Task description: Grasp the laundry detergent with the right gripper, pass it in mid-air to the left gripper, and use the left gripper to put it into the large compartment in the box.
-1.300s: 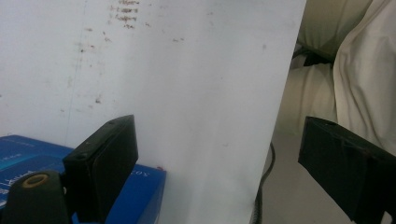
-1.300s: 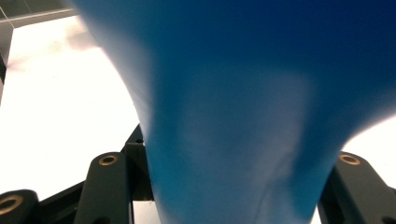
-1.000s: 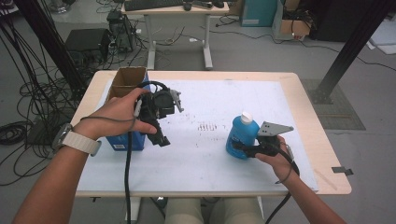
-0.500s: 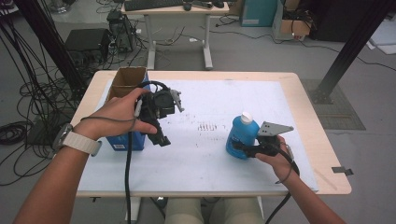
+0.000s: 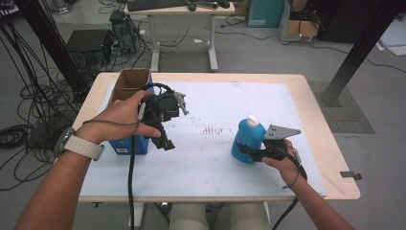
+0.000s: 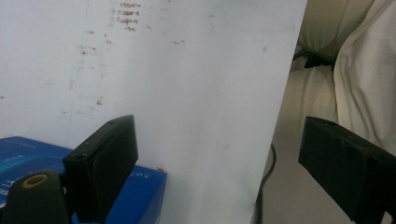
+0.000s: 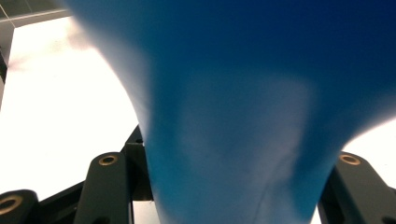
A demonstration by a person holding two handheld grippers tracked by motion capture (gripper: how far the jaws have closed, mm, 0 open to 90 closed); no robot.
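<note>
Right hand-held gripper is clamping a blue bottle with a white cap, standing upright on the white counter, right of centre; in the right gripper view the bottle is sitting tight between both jaws. Left hand-held gripper is hanging above the counter, jaws standing wide apart and gripping nothing, pointing down just beside a blue box. An open cardboard box is sitting behind the blue one.
</note>
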